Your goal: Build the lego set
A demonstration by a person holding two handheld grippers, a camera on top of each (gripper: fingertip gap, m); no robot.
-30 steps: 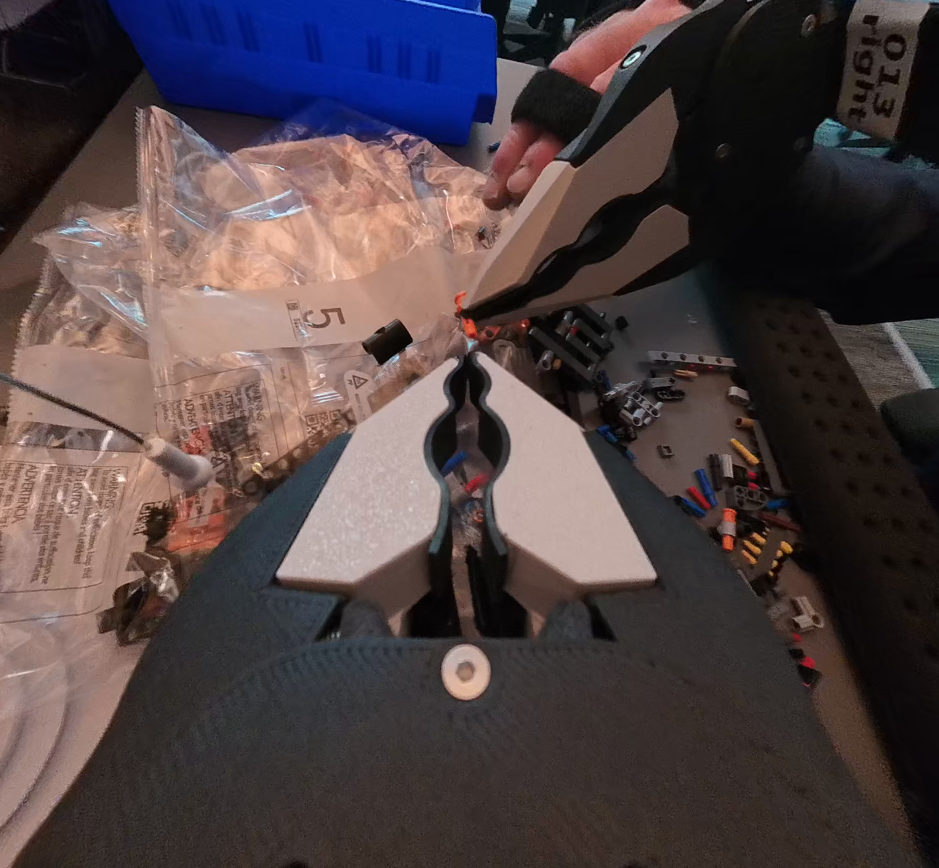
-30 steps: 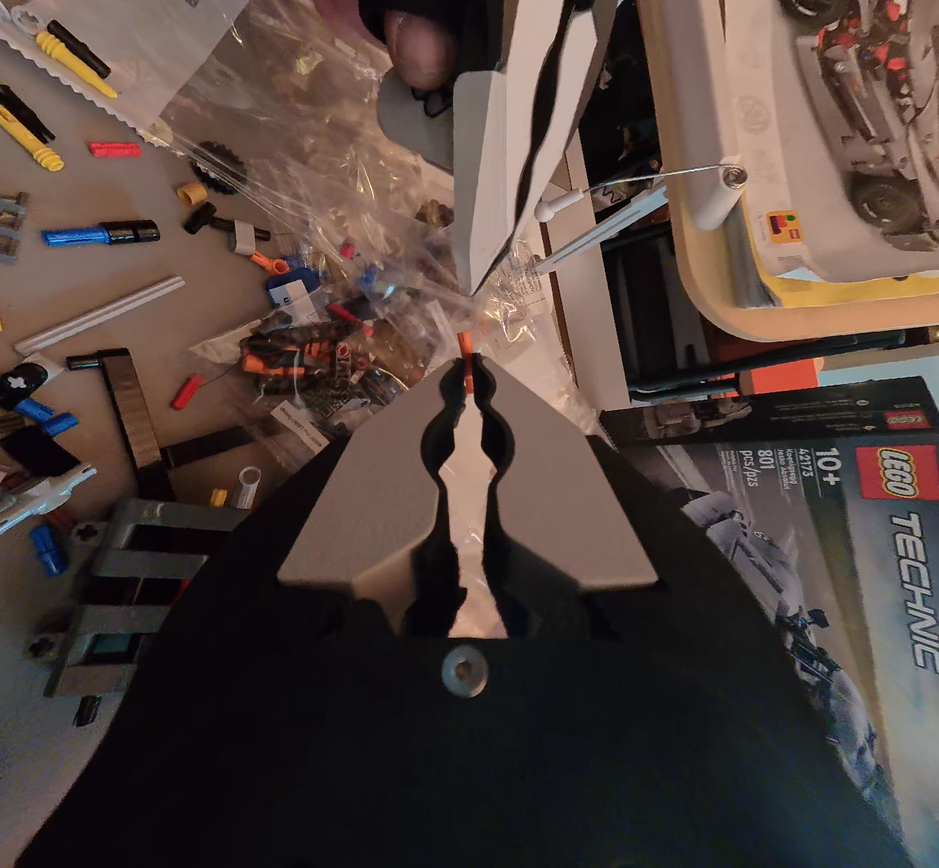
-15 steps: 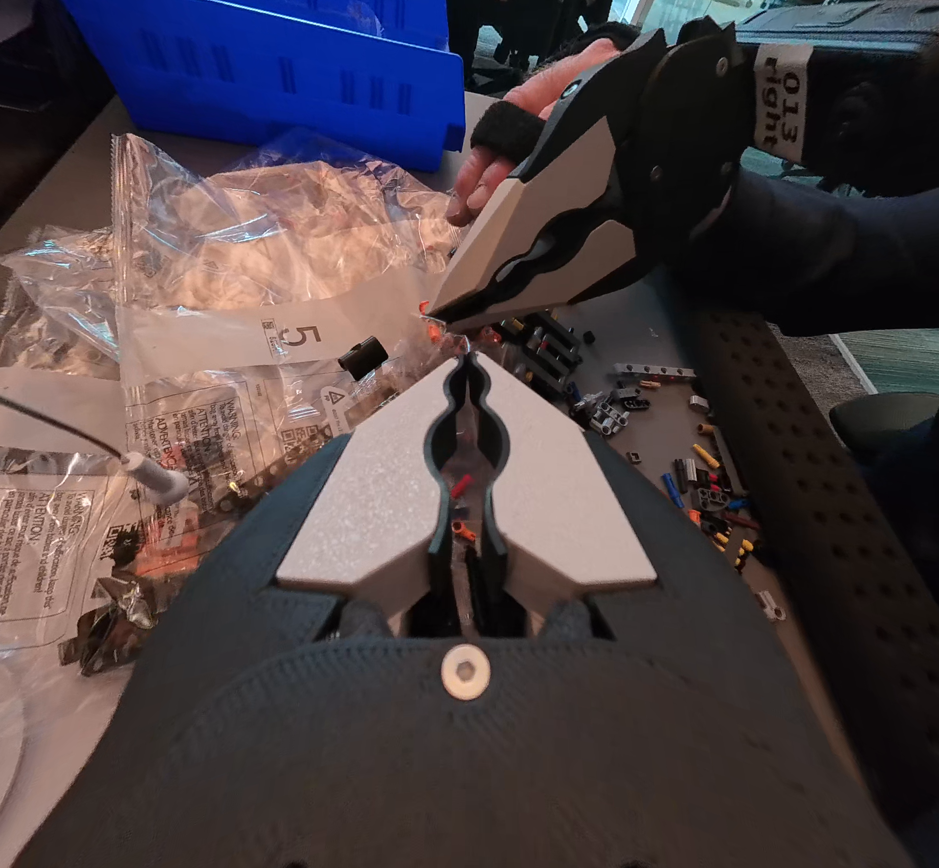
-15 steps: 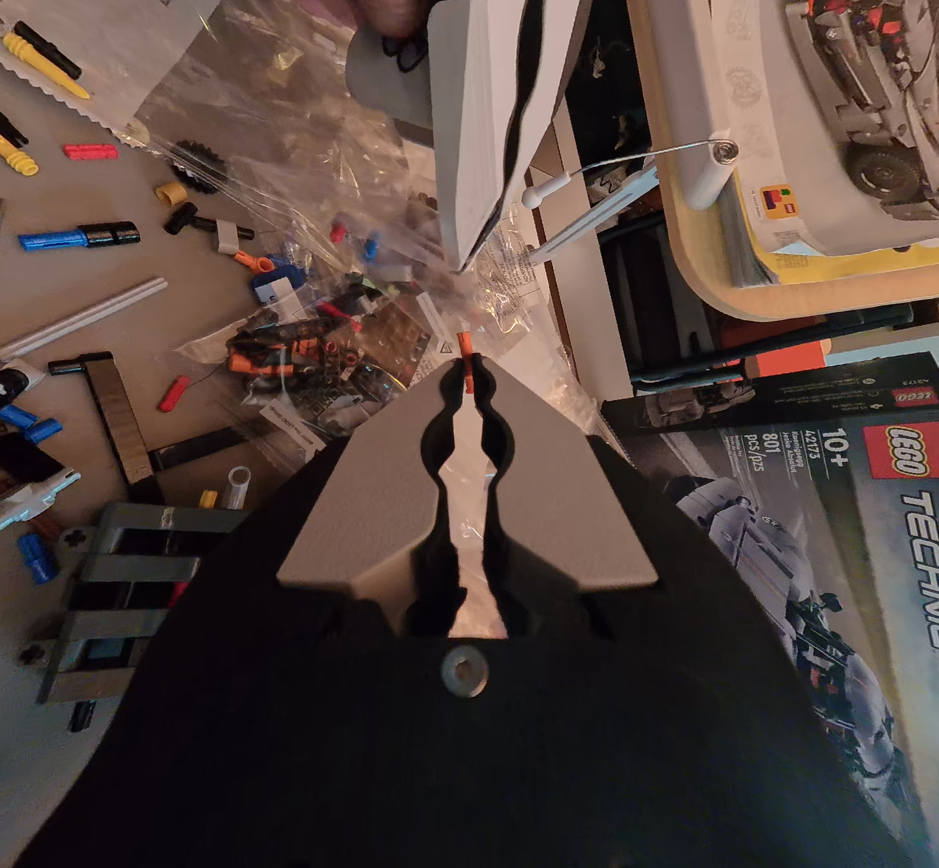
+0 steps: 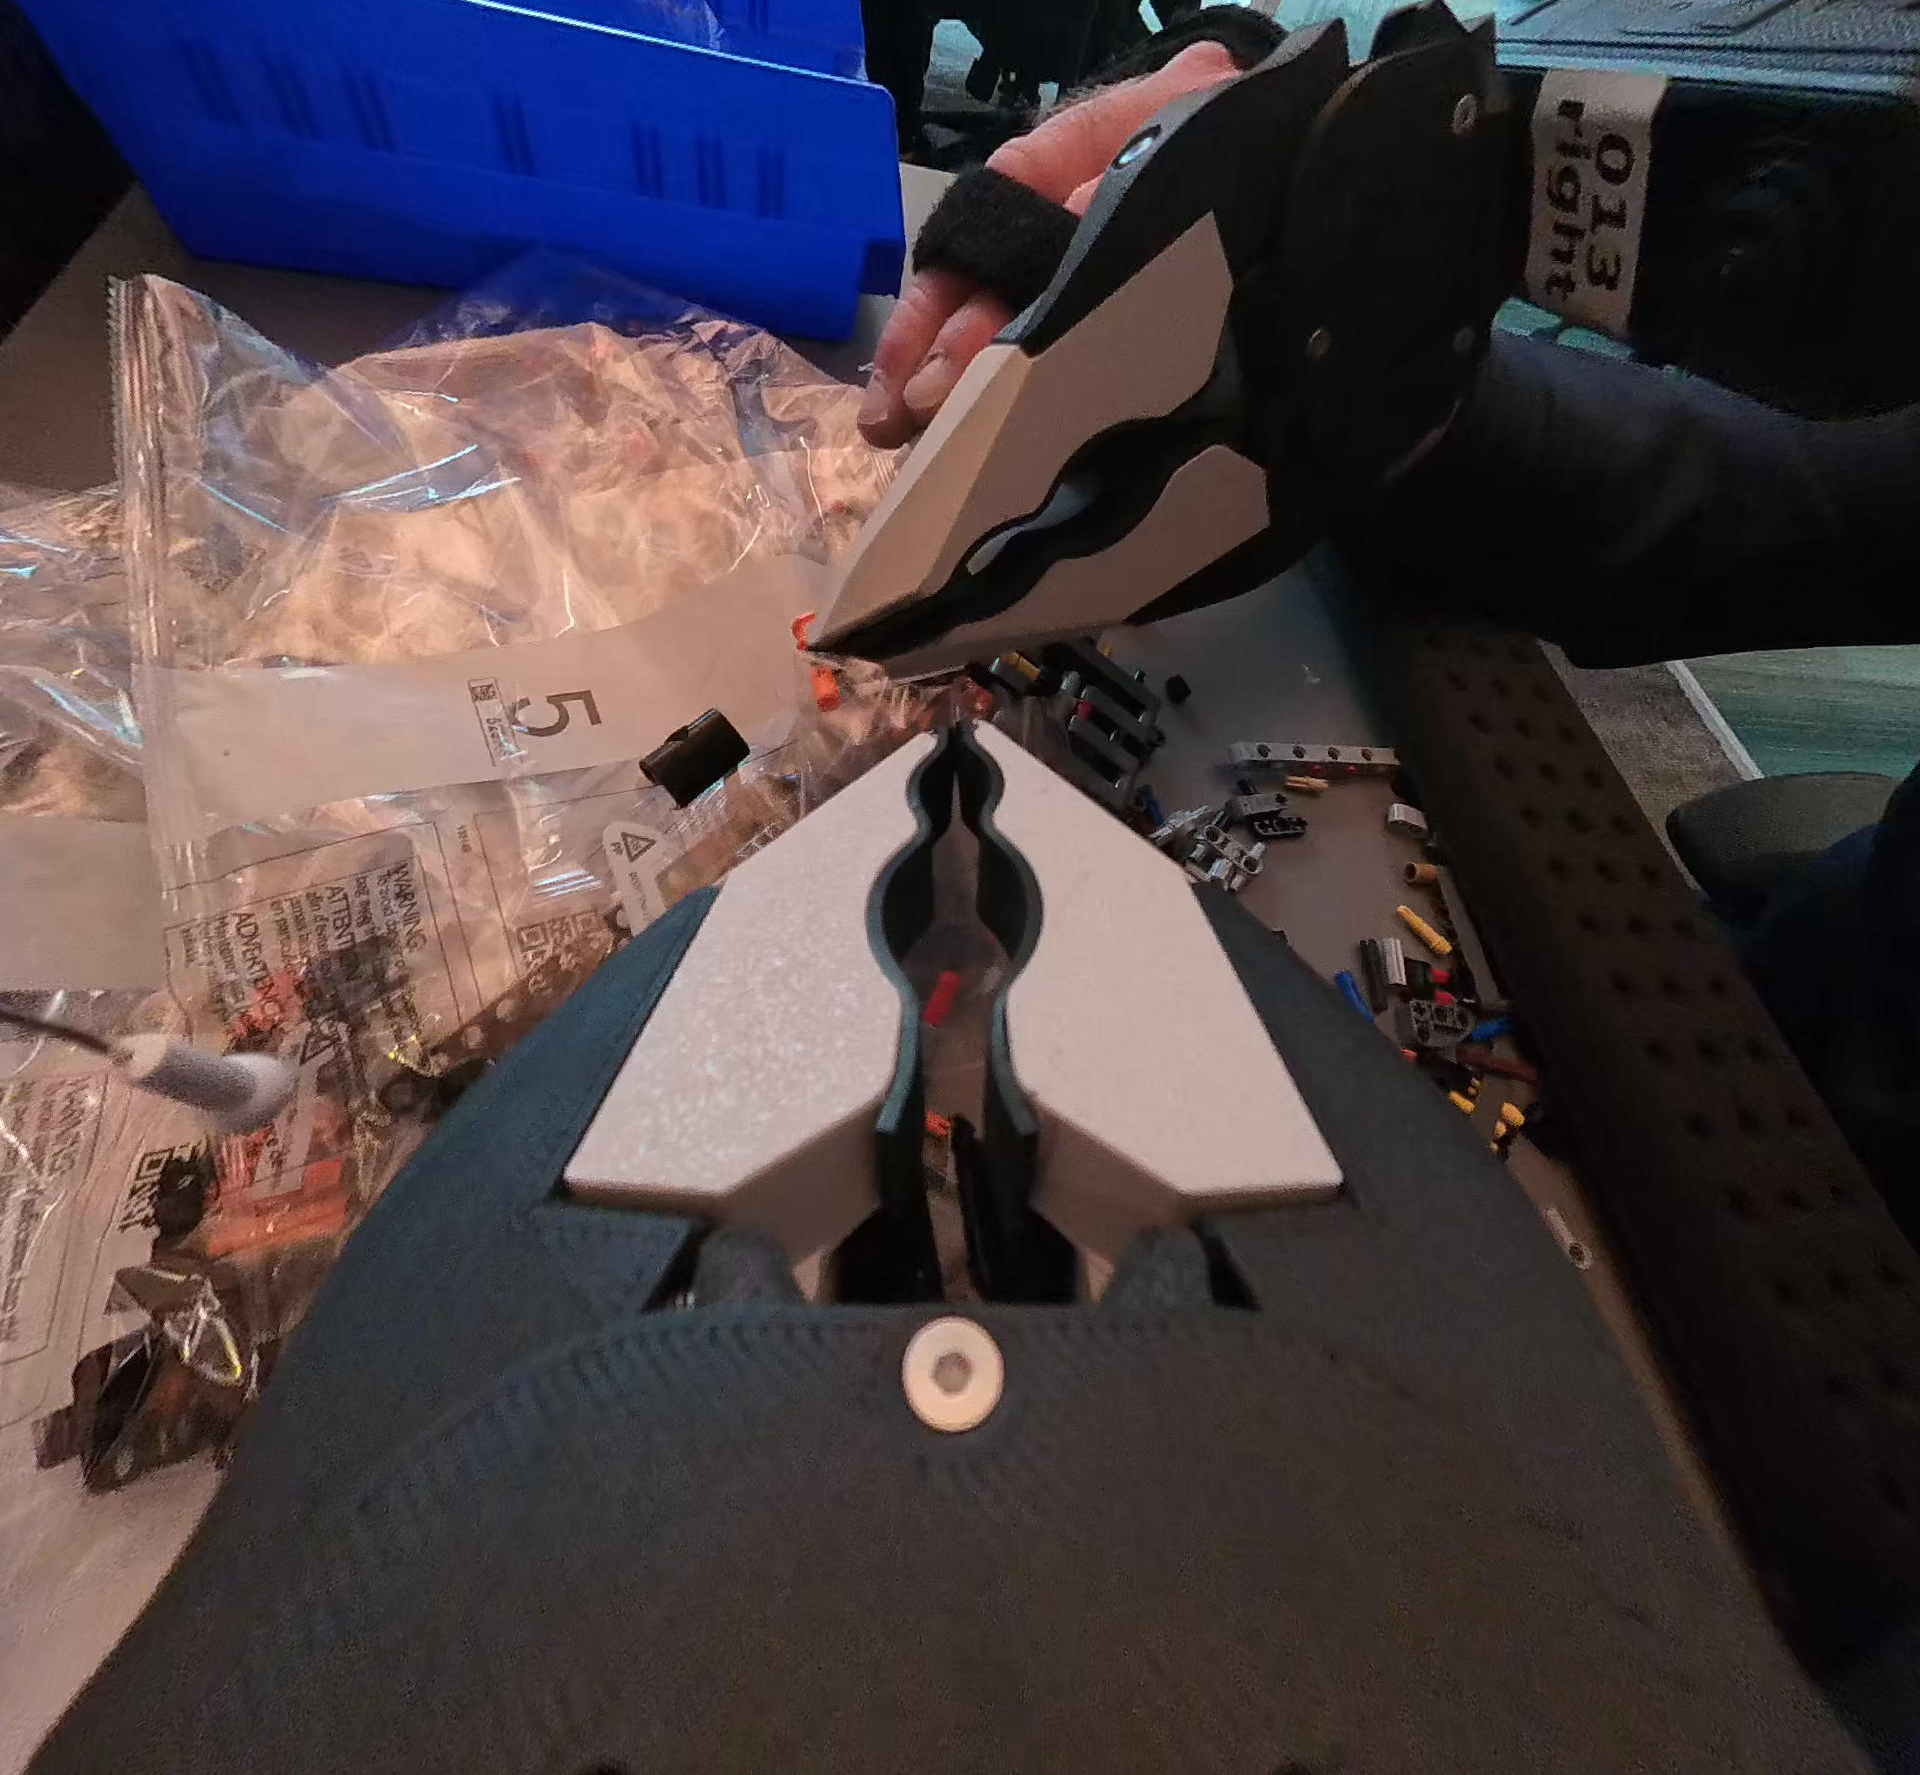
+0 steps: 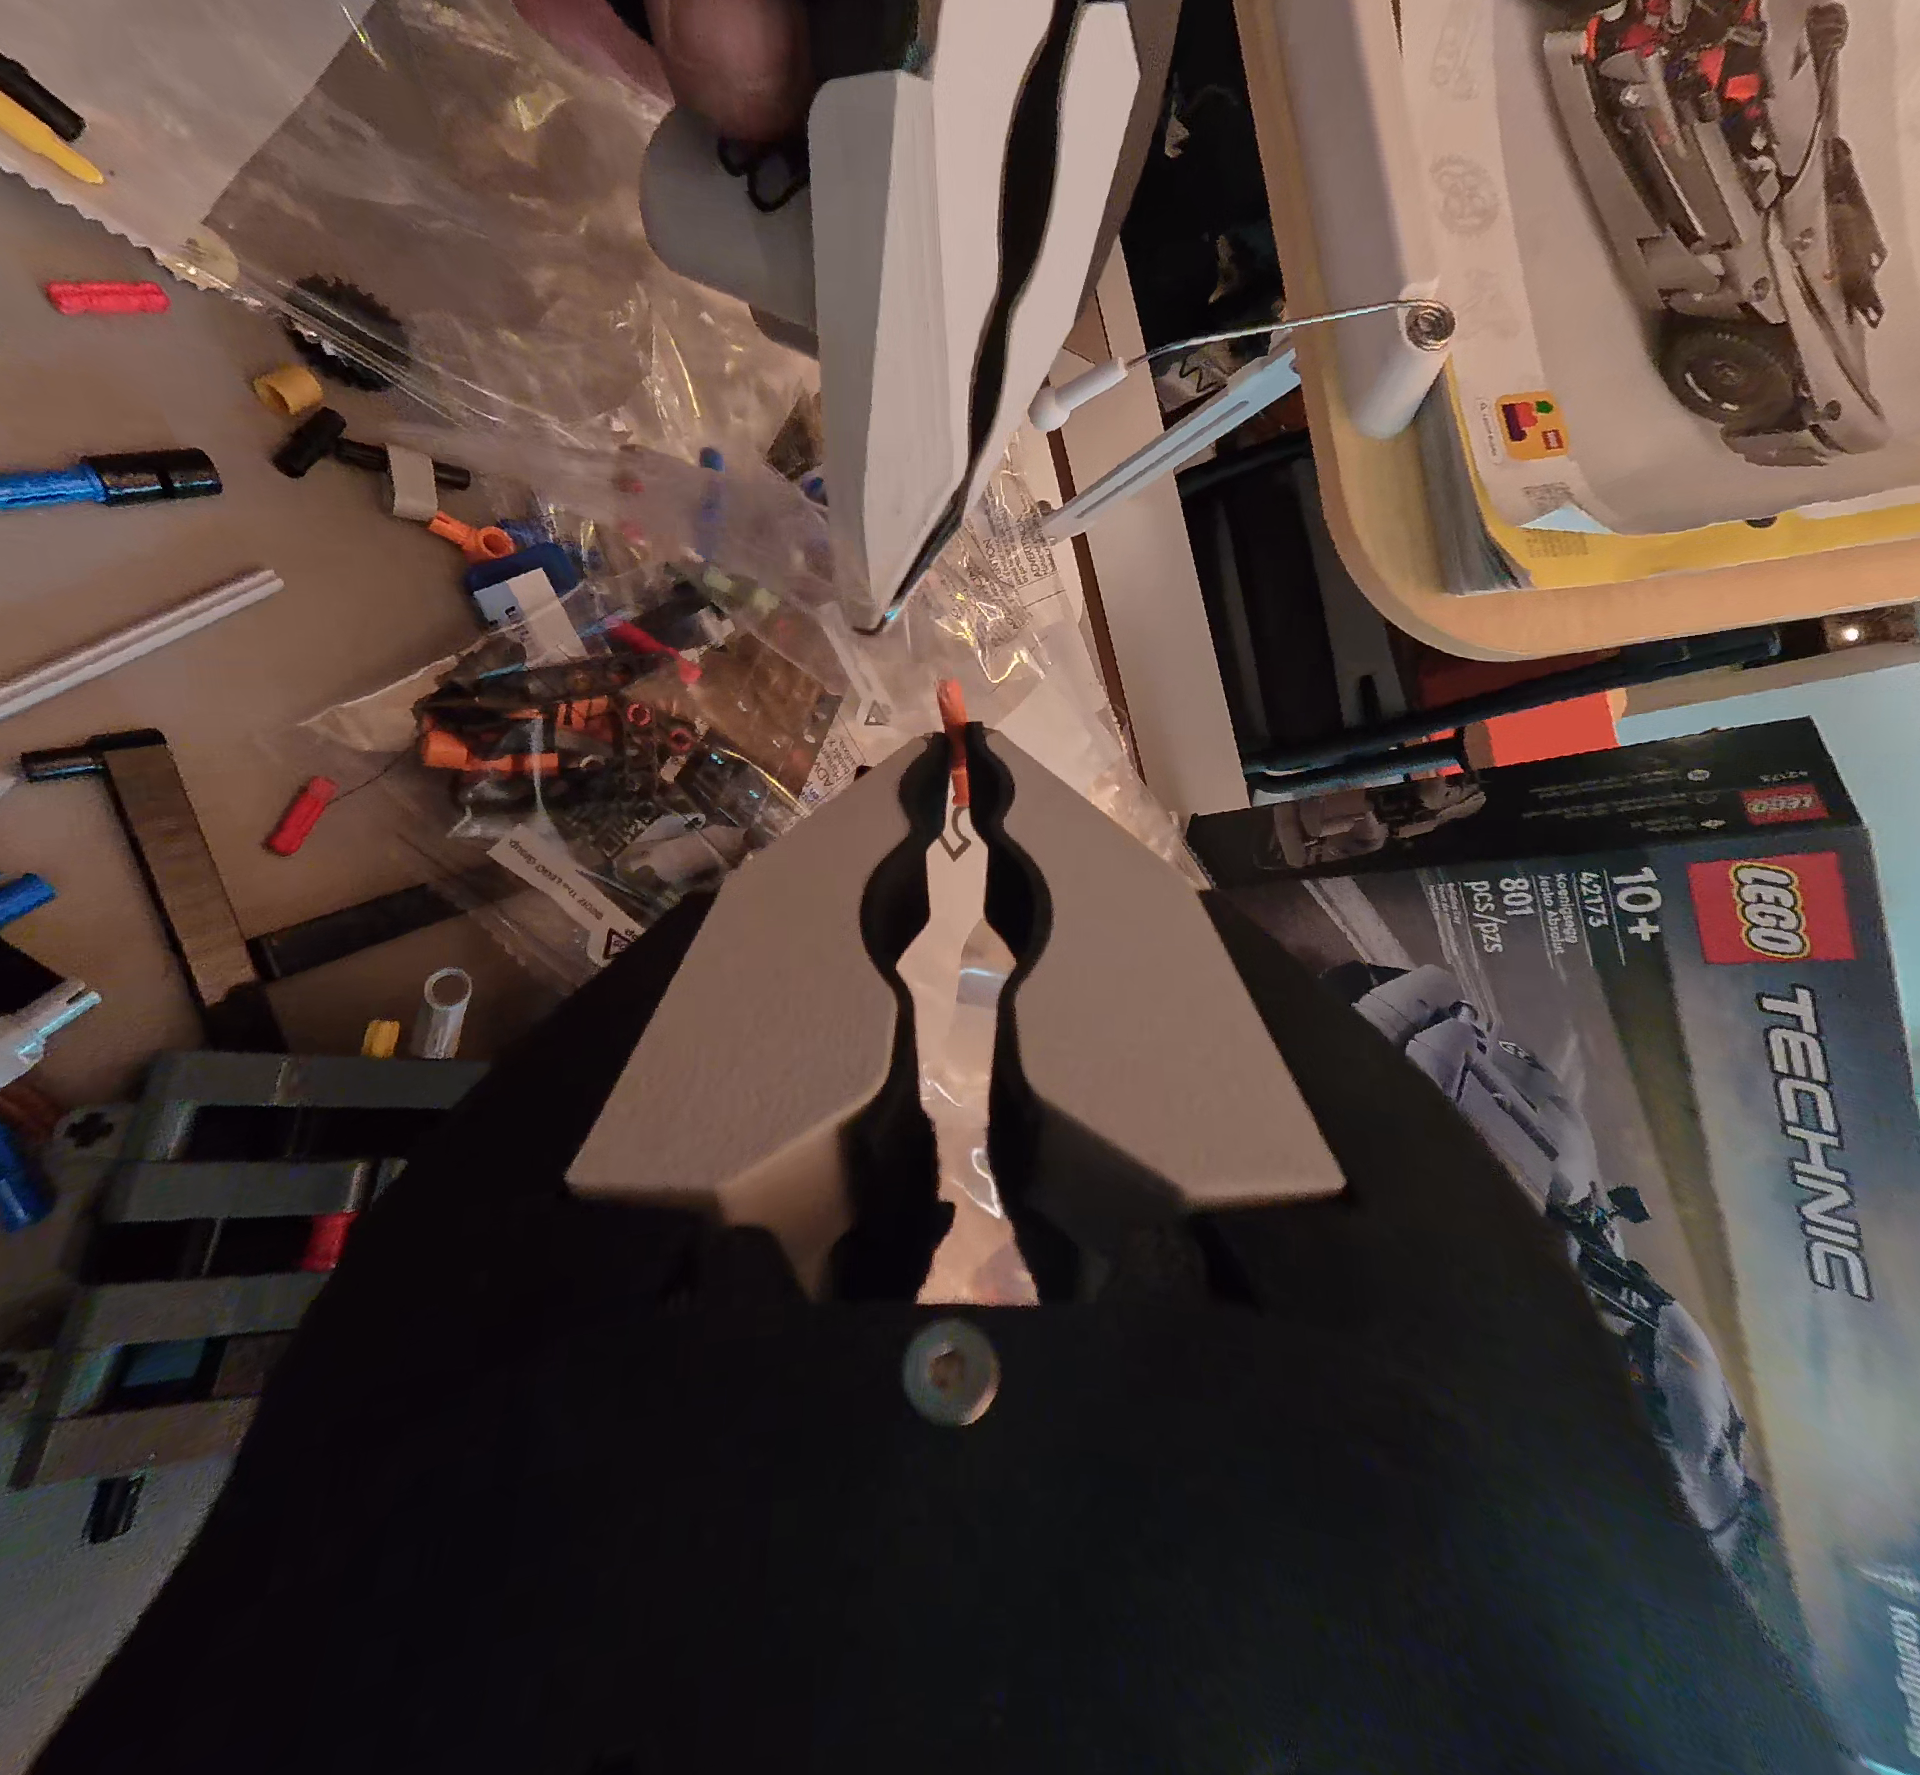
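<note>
The right gripper (image 6: 954,738) pinches an orange pin (image 6: 952,726), its long axis running along the fingers. The left gripper (image 5: 954,736), clenched with nothing visibly between its tips, sits just beside that pin.

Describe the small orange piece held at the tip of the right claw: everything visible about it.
The orange pin is a small, slim plastic-looking peg with a collar near the middle. It is pinched between the very tips of the right claw, which is shut on it; one end sticks out past the tips. It is held off the table, above the clear parts bags. The left claw is close but not touching it.
</note>
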